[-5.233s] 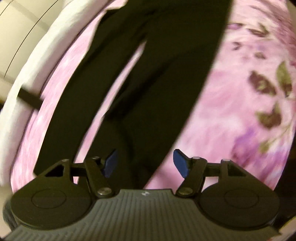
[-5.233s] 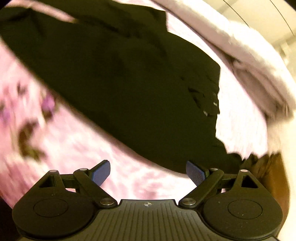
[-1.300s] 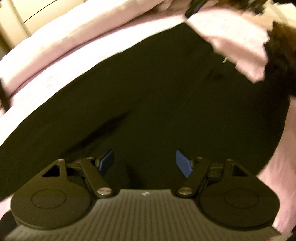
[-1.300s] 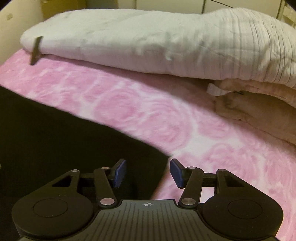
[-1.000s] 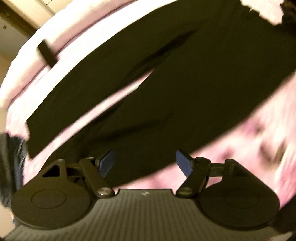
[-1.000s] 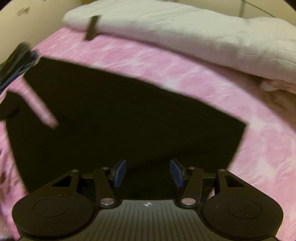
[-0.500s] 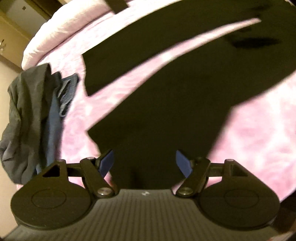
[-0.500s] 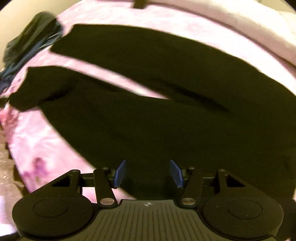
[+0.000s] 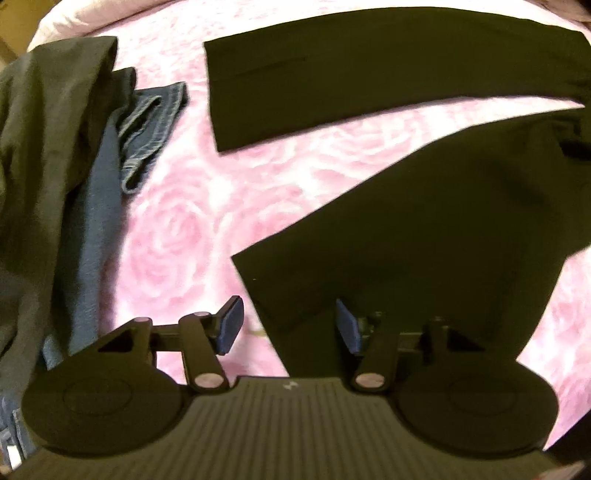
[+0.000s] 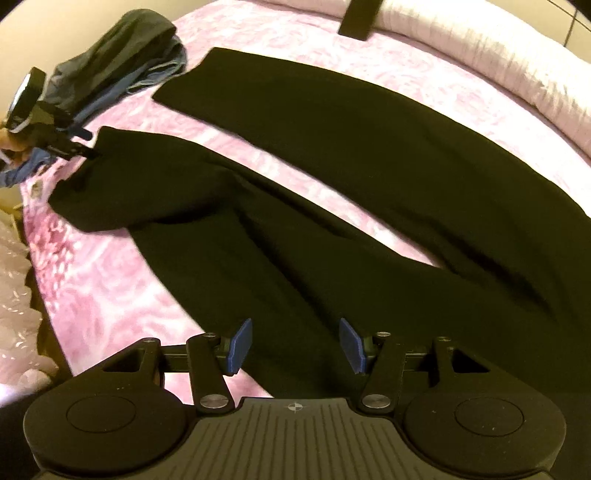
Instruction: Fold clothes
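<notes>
Black trousers (image 9: 424, 240) lie spread on the pink rose blanket (image 9: 177, 229), their two legs apart in a V. My left gripper (image 9: 288, 325) hangs over the hem corner of the near leg. Its jaws are closing, with the hem edge between the blue pads, which do not press on it. The right wrist view shows the whole trousers (image 10: 332, 221) and the left gripper (image 10: 86, 144) at that hem, with a hand behind it. My right gripper (image 10: 295, 345) stands open above the near leg's upper part, holding nothing.
A heap of grey and blue clothes (image 9: 44, 147) lies at the blanket's left end, also seen as the heap (image 10: 118, 55) in the right wrist view. A white duvet (image 10: 480, 44) with a black strap (image 10: 356, 18) runs along the far side. The bed's edge drops off at the left.
Both grippers have swept along the trousers from the waist end towards the leg ends. The left gripper now sits over the near leg's hem and its jaws stand narrower than before.
</notes>
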`<state>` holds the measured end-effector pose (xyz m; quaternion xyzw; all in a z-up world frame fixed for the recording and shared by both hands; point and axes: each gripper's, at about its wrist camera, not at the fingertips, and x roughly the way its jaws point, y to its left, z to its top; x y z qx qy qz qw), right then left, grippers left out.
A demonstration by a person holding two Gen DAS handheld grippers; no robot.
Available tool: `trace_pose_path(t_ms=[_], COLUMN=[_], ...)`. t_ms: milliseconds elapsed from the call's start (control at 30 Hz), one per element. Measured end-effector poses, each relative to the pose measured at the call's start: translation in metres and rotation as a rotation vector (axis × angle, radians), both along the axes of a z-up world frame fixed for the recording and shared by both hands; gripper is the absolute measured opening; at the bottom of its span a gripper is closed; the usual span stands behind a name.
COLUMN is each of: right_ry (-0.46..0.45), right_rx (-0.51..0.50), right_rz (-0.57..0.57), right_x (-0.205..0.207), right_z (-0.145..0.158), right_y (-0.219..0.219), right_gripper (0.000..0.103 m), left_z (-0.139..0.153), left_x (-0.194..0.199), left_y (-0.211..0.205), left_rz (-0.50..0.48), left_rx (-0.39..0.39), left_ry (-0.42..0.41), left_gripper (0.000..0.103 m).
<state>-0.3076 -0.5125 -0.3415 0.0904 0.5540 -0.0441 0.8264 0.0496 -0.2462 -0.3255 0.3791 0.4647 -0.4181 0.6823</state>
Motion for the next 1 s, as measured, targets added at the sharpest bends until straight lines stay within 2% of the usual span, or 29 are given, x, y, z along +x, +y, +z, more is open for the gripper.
trace_pose_path(t_ms=[33, 100, 300, 467, 533, 567, 600, 667, 800, 900, 967, 1000], right_ry=[0.003, 0.017, 0.044, 0.092, 0.095, 0.089, 0.078, 0.068, 0.085, 0.100, 0.102, 0.103], right_rx=[-0.004, -0.002, -0.041, -0.039, -0.032, -0.028, -0.021, -0.010, 0.010, -0.025, -0.059, -0.074], right_rz=[-0.012, -0.057, -0.186, -0.344, -0.377, -0.388, -0.390, -0.375, -0.354, -0.344, -0.342, -0.342], right_x=[0.000, 0.001, 0.015, 0.031, 0.040, 0.047, 0.053, 0.063, 0.075, 0.079, 0.082, 0.083], right_z=[-0.001, 0.000, 0.000, -0.011, -0.012, -0.012, -0.010, -0.009, -0.012, -0.017, -0.019, -0.020], right_y=[0.001, 0.004, 0.029, 0.046, 0.057, 0.064, 0.071, 0.082, 0.097, 0.103, 0.107, 0.108], right_gripper=[0.054, 0.054, 0.054, 0.054, 0.054, 0.054, 0.054, 0.054, 0.054, 0.054, 0.081, 0.084], left_z=[-0.002, -0.004, 0.016, 0.043, 0.039, 0.037, 0.033, 0.024, 0.004, -0.006, -0.013, -0.016], left_x=[0.001, 0.005, 0.026, 0.082, 0.087, 0.090, 0.091, 0.088, 0.086, 0.083, 0.081, 0.081], left_y=[0.000, 0.000, 0.010, 0.015, 0.015, 0.015, 0.016, 0.024, 0.032, 0.029, 0.028, 0.028], left_rz=[-0.006, -0.014, -0.045, 0.007, -0.040, -0.064, -0.079, -0.081, -0.066, -0.078, -0.070, -0.062], left_rx=[-0.005, -0.019, -0.131, -0.222, -0.196, -0.183, -0.171, -0.163, -0.170, -0.197, -0.200, -0.202], left_ry=[0.019, 0.059, 0.228, 0.249, 0.269, 0.278, 0.295, 0.327, 0.373, 0.386, 0.404, 0.414], left_gripper=[0.035, 0.000, 0.000, 0.000, 0.000, 0.005, 0.017, 0.030, 0.030, 0.030, 0.030, 0.031])
